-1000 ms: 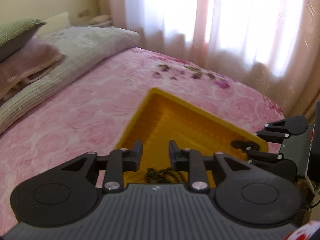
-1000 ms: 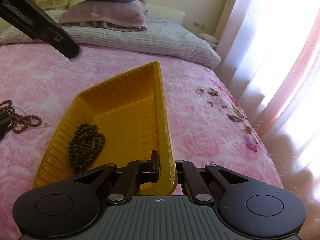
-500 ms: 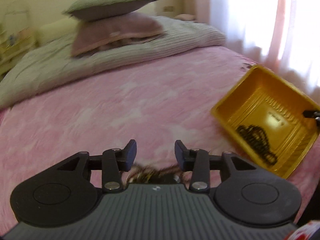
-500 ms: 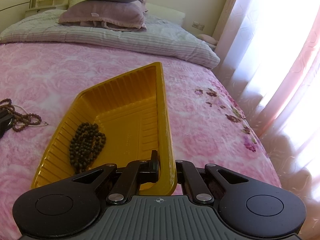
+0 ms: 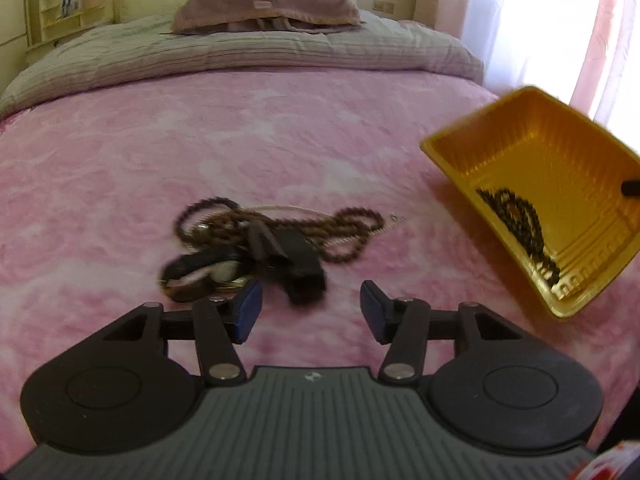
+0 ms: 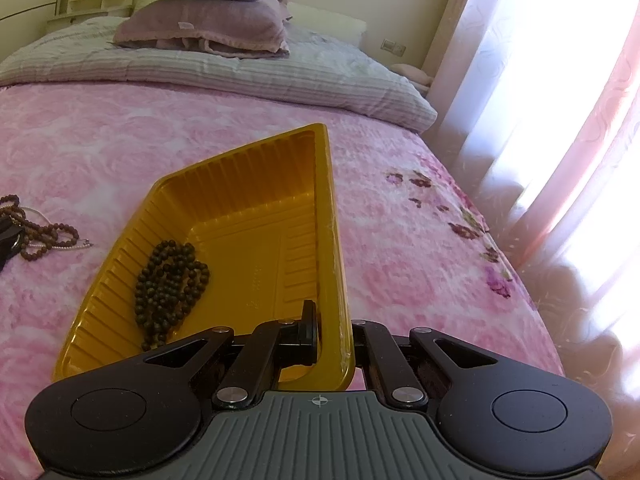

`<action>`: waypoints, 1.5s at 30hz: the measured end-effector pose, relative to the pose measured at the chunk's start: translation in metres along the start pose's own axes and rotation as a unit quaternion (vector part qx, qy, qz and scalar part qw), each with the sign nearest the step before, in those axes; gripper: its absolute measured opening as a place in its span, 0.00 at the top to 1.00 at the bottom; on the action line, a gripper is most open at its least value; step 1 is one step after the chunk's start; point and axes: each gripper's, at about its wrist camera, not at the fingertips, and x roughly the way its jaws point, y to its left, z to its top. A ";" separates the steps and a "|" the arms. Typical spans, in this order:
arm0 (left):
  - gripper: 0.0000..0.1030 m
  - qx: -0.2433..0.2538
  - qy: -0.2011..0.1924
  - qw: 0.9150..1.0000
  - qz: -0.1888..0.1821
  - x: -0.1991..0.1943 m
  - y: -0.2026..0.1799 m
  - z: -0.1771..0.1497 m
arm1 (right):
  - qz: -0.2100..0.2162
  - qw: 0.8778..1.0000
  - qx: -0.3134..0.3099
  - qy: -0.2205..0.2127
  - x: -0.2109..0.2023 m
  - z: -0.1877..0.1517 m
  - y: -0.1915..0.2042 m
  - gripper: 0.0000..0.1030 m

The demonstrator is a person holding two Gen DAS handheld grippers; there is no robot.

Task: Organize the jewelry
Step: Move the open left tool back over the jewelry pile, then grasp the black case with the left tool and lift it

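Now the left gripper hangs just over the pink bedspread, and its jaws have just been opening. They stand apart with nothing between them. Right in front of its fingers lies a tangled pile of jewelry: brown bead strings, a thin pale chain and some dark, blurry pieces that are hard to make out. One dark piece sits just beside the left finger. Off to the right is the yellow tray, tipped up at one side. A string of dark beads lies inside the tray, near its low wall. The right gripper is clamped tight on the tray's rim, with one finger inside the tray and one outside. At the far end of the bed are a striped grey blanket and two stacked pillows. Bright curtains hang on the right.
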 end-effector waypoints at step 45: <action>0.80 0.000 -0.004 1.000 -0.001 -0.005 -0.025 -0.015 | -0.001 1.000 -0.005 0.003 0.001 -0.003 0.003 0.96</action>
